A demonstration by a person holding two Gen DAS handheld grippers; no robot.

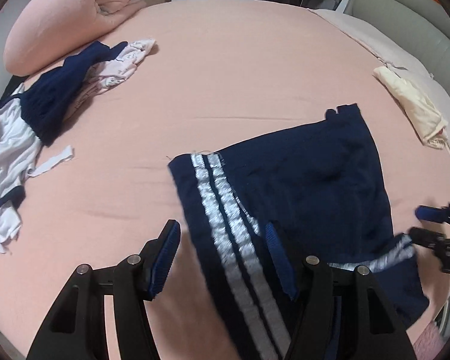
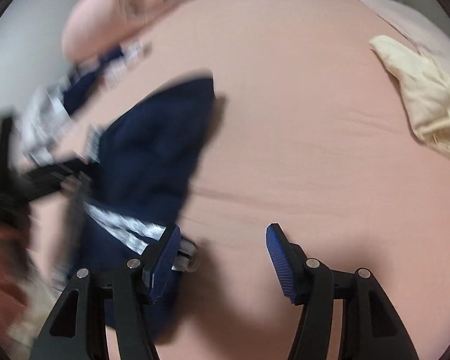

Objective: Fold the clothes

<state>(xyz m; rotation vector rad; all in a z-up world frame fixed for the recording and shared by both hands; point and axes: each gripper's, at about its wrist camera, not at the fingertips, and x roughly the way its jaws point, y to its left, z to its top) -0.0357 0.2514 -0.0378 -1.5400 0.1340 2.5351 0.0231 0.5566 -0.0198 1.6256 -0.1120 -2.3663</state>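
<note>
Left tool [image 1: 222, 261]: lower centre of the left wrist view, black arms with blue ribbed pads, jaws apart at a middling width. The striped edge of the navy shorts [image 1: 288, 186] passes between the pads; neither pad is seen pressing on the cloth. Tool base cut off by the bottom edge.

Right tool [image 2: 222, 262]: lower centre of the right wrist view, jaws likewise apart, only the pink bed sheet [image 2: 300, 120] between them. Its left pad overlaps a striped corner of the shorts; contact cannot be told. In the left wrist view this tool shows only in part at the right edge, by the shorts' lower right corner.

Navy shorts: lying flat on the bed, centre right in the left wrist view, two white stripes running down to the bottom edge; lower part hidden behind the left tool. In the right wrist view they sit left of centre, heavily blurred.

Pile of navy and white clothes [image 1: 30, 120]: left edge of the left wrist view, partly cut off; single garments hard to separate.

Cream folded item [image 1: 411, 108]: right side of the bed, near its edge.

Pink pillow [image 1: 57, 21]: upper left.

Left third of the right wrist view: smeared by motion, the left tool a dark blur.
</note>
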